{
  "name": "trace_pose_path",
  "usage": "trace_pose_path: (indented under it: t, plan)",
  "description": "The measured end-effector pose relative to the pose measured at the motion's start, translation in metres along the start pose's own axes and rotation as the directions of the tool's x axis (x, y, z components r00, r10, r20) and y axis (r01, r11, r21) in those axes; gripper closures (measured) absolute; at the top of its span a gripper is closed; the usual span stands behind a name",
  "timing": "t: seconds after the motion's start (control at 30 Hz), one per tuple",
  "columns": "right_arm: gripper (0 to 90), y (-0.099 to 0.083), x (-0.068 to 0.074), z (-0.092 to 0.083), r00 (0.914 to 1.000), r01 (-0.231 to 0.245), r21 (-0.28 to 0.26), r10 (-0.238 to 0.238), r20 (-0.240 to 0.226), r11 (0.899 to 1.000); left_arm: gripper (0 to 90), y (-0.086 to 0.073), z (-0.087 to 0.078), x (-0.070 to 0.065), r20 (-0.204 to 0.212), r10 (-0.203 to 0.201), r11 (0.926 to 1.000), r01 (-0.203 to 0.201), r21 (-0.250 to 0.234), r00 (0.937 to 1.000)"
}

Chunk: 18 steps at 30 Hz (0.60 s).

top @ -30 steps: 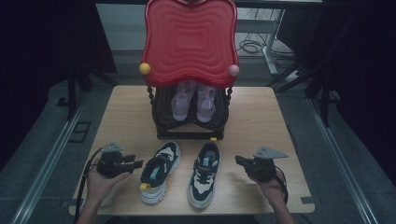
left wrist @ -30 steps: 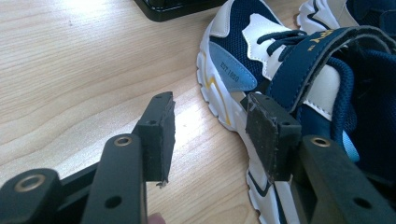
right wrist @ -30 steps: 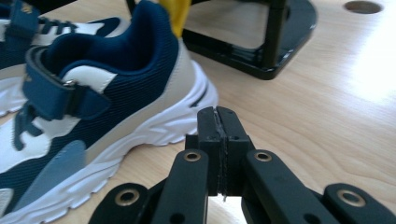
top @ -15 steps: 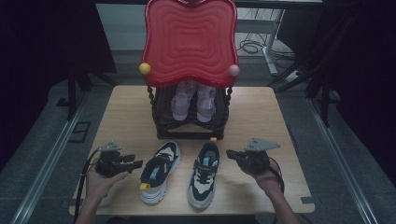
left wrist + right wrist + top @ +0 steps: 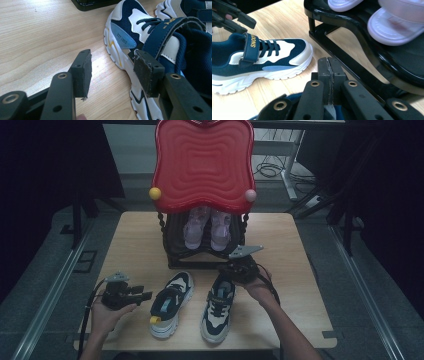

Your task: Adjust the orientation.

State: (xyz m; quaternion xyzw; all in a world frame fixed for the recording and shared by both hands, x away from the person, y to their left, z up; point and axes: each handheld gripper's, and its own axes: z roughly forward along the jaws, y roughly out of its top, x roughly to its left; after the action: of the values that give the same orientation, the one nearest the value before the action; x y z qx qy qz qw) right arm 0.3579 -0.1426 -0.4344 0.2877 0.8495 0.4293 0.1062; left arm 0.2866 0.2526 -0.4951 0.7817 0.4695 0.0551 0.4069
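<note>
Right gripper [image 5: 235, 268] jaws pressed together, over right sneaker [image 5: 218, 306] | rack [image 5: 352, 63] edge seemingly close.

The high view looks forward and down from above the person's side of the wooden table [image 5: 135, 232], taking in the whole top; the black shoe rack [image 5: 205, 252] stands at its far middle.

The left gripper view rides low, close over the tabletop well in front and left of the rack, looking past its own jaws at the side of the left sneaker [image 5: 140, 52], with a corner of the rack at its top edge.

The right gripper view sits just in front of the rack's base [image 5: 367, 67], very near, facing across it. It shares that left sneaker [image 5: 259, 60] with the other two views.
</note>
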Motion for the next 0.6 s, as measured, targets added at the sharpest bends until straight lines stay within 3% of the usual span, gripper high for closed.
trace_pose_path:
  t: [0.27, 0.37, 0.6]
  plan:
    - [89.0, 0.004, 0.003, 0.019, 1.0000, -0.001, 0.077, 0.002, -0.005, 0.997, 48.9, 0.000, 0.001, 0.000, 0.001, 0.001, 1.0000, -0.001, 0.007, 1.0000]
    - [88.9, 0.004, 0.005, 0.025, 0.9999, 0.009, 0.118, -0.010, 0.009, 0.993, 48.9, 0.000, 0.001, 0.000, 0.002, 0.001, 1.0000, -0.001, 0.007, 1.0000]
    - [89.0, 0.005, 0.010, 0.030, 0.9984, 0.029, 0.161, -0.036, 0.044, 0.987, 49.3, -0.001, 0.003, 0.000, 0.002, 0.008, 0.9999, -0.008, 0.014, 1.0000]
